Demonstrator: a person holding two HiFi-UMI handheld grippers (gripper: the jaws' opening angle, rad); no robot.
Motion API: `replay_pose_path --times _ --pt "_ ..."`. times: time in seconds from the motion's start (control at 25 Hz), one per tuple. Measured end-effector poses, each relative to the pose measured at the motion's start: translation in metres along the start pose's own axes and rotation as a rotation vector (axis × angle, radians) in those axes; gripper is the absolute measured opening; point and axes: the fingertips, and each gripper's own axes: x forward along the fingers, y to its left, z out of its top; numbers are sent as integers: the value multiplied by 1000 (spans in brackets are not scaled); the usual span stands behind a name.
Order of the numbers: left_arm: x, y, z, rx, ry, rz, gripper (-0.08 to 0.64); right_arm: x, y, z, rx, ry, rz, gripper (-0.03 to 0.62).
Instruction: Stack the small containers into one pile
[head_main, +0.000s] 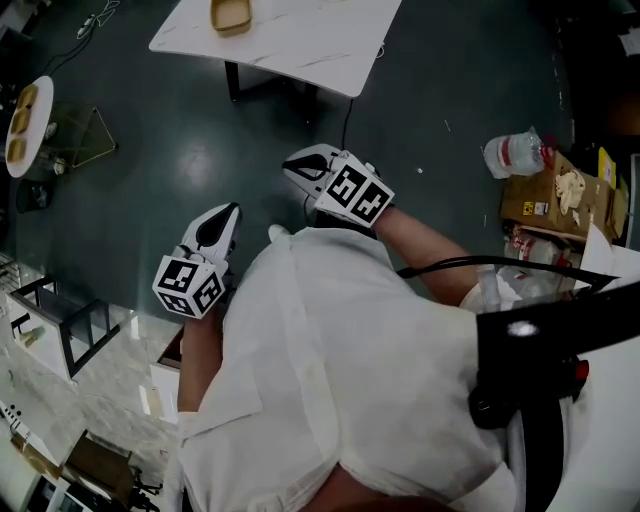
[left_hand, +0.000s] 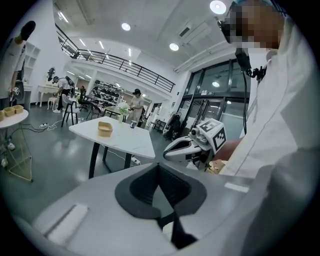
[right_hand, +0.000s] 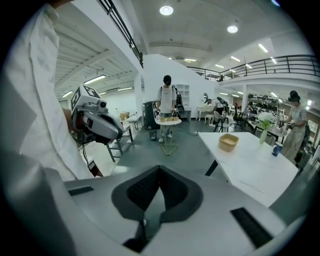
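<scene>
A tan small container (head_main: 230, 15) stands on the white table (head_main: 300, 45) at the top of the head view; it also shows in the left gripper view (left_hand: 104, 128) and the right gripper view (right_hand: 228, 142). More tan containers (head_main: 22, 120) sit on a round white table (head_main: 40, 95) at the far left. I hold both grippers close to my body, over the dark floor and well short of either table. My left gripper (head_main: 222, 222) is shut and empty, its pads (left_hand: 150, 187) meeting. My right gripper (head_main: 305, 168) is also shut with nothing in it.
A plastic bottle (head_main: 515, 152) and an open cardboard box (head_main: 560, 200) lie on the floor at the right. A black metal rack (head_main: 70, 320) stands at the lower left. A cable (head_main: 345, 125) hangs off the white table. People stand far off in the hall (right_hand: 167, 102).
</scene>
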Motion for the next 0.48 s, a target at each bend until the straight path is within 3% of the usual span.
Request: replay_pose_path --times 0.48 --pt "45 -20 14 7 19 -31 8 -33 -34 -15 18 4 -23 6"
